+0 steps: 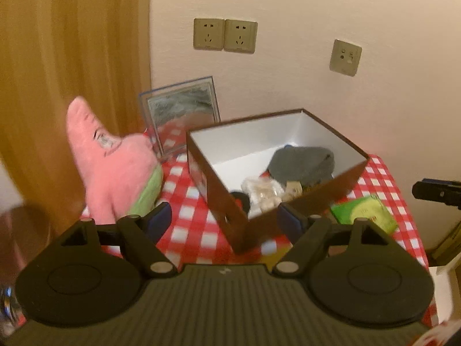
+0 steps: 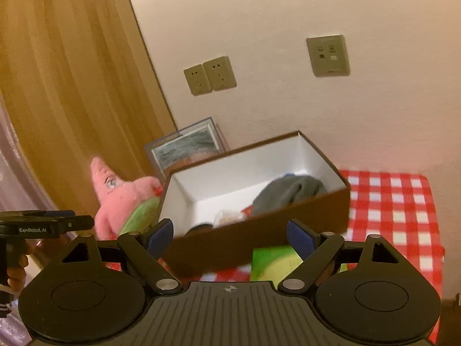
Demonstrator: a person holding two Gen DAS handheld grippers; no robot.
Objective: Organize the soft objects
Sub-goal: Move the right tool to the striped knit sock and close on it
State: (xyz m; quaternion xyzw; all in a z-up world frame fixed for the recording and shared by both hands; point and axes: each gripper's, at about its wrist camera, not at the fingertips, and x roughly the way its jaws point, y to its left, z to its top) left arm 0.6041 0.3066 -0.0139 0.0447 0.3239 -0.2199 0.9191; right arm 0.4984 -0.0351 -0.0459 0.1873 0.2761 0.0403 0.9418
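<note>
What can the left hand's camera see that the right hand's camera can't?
Only the left wrist view shows the left gripper up close, jaws open and empty, with just the tip of the other tool at its right edge.

Only the right wrist view shows the right gripper up close, jaws open, and the hand holding the left tool.

Both show the pink starfish plush, the open brown box with a grey soft thing inside, the picture frame, the green packet, the checked tablecloth and the wall sockets.

pink plush star [image 1: 111, 167], brown white-lined box [image 1: 216, 201], red-white checked tablecloth [image 1: 190, 216].
</note>
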